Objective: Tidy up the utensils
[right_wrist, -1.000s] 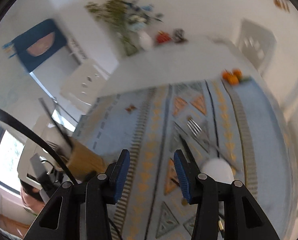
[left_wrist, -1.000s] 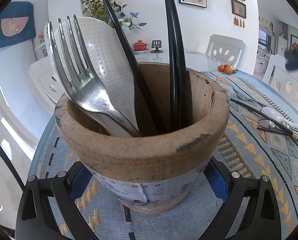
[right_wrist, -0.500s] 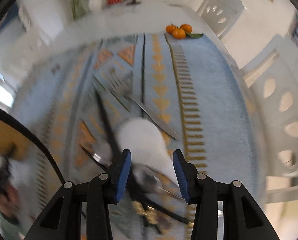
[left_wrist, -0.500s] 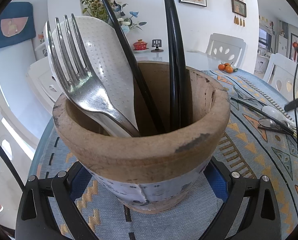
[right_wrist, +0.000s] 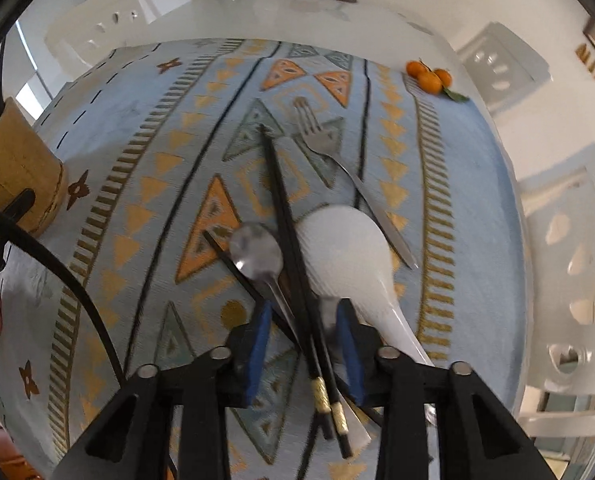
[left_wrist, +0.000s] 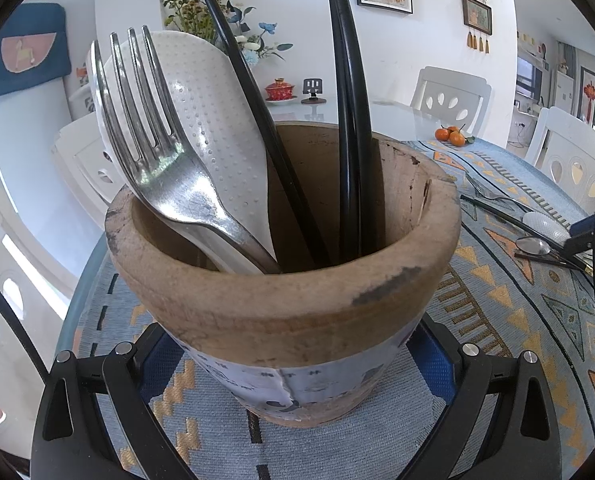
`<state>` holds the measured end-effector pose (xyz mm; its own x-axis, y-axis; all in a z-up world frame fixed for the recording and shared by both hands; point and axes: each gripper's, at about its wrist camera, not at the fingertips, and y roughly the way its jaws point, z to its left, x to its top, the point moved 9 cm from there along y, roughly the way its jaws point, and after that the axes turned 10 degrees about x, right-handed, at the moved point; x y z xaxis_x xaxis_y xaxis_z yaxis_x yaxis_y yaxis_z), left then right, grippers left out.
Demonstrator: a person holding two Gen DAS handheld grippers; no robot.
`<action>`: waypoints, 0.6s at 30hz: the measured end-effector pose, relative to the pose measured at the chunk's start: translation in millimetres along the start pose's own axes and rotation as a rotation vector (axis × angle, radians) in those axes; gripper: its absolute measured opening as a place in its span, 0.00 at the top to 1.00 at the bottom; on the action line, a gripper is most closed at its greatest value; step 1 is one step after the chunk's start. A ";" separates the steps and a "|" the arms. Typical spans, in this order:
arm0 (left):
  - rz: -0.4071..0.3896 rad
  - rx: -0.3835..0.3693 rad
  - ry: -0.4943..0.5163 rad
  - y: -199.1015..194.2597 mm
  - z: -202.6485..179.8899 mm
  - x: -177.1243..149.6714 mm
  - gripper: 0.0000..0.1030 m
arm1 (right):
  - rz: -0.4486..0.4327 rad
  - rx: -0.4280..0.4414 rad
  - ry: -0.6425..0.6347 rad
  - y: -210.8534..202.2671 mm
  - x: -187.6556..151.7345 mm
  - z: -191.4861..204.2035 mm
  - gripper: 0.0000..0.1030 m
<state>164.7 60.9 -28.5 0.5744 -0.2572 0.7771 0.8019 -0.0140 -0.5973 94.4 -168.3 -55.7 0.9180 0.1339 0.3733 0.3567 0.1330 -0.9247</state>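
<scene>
My left gripper (left_wrist: 295,368) is shut on a wooden utensil holder (left_wrist: 289,304), its blue pads against both sides of the base. Inside stand a metal fork (left_wrist: 169,176), a white rice paddle (left_wrist: 217,128) and black chopsticks (left_wrist: 349,120). My right gripper (right_wrist: 303,344) points steeply down over a pile on the cloth. Its jaws have just been closing and stand open around the black chopsticks (right_wrist: 281,200) and the handle of a metal spoon (right_wrist: 257,252). A white paddle (right_wrist: 345,248) and a fork (right_wrist: 321,140) lie beside them.
The blue patterned tablecloth (right_wrist: 157,152) covers the round table. Oranges (right_wrist: 429,76) sit at its far right edge. White chairs (right_wrist: 569,264) ring the table. A black cable (right_wrist: 57,268) hangs at the left, near the holder (right_wrist: 17,176).
The right gripper has come down and tipped toward the pile of utensils, and its jaws have narrowed around the chopsticks. The left gripper and holder have not moved.
</scene>
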 end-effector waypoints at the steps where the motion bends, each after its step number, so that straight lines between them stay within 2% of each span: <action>1: 0.000 0.000 0.000 0.0 0.0 0.0 0.04 | -0.009 -0.007 -0.004 2.2 5.8 1.1 0.74; 6: 0.000 0.000 0.000 0.0 0.1 0.1 0.04 | -0.053 -0.036 0.010 7.3 30.5 -3.5 0.76; 10: 0.000 -0.007 -0.005 -0.4 1.1 -0.3 0.04 | -0.060 -0.089 0.056 15.4 45.4 -38.5 0.76; 12: 0.000 -0.008 -0.005 -0.9 2.5 -0.7 0.04 | -0.022 -0.069 0.088 28.4 49.6 -52.0 0.76; 14: 0.003 -0.010 -0.007 -0.8 3.3 -0.9 0.04 | -0.027 0.019 0.154 39.1 61.9 -57.7 0.75; 15: 0.004 -0.011 -0.009 -0.9 3.8 -1.0 0.04 | -0.050 0.028 0.177 39.3 71.0 -59.9 0.75; 18: 0.007 -0.018 -0.013 -1.0 4.8 -1.4 0.04 | 0.000 -0.007 0.159 54.3 84.7 -56.5 0.68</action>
<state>163.9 65.9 -28.1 0.5825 -0.2448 0.7751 0.7945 -0.0299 -0.6065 201.3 -205.3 -78.5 0.9338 -0.0233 0.3572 0.3571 0.1260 -0.9255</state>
